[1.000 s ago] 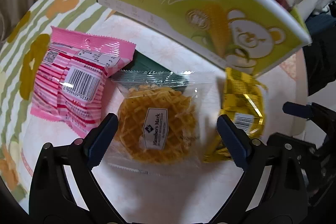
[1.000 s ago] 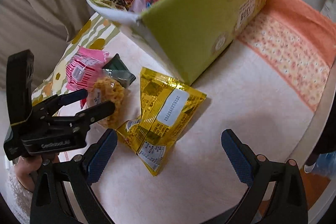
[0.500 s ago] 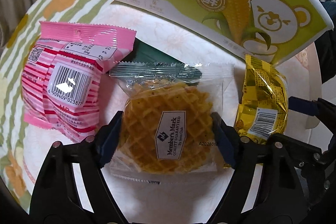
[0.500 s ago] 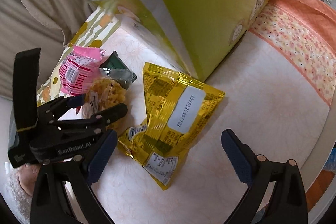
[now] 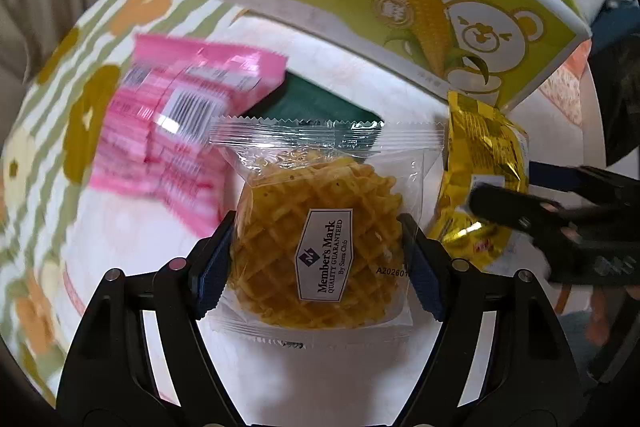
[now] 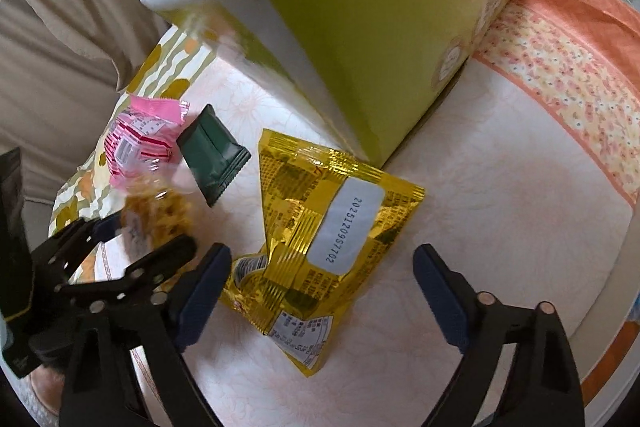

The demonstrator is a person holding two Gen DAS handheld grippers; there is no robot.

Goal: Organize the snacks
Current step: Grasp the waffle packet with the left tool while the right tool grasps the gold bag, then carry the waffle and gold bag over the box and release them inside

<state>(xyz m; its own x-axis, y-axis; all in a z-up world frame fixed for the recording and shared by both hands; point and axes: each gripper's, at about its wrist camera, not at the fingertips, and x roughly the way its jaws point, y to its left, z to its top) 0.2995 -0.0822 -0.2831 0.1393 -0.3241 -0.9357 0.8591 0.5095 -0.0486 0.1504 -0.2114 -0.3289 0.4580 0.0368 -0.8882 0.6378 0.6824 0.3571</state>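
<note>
The left claw (image 5: pixel 318 257) is reaching toward 12 o'clock, its blue pads (image 5: pixel 214 269) pressing in on both sides of a wrapped waffle (image 5: pixel 316 247). The right claw (image 6: pixel 320 291) is hanging spread wide, pads (image 6: pixel 438 297) well apart and gripping nothing, with the left claw showing at its 9 o'clock.
</note>
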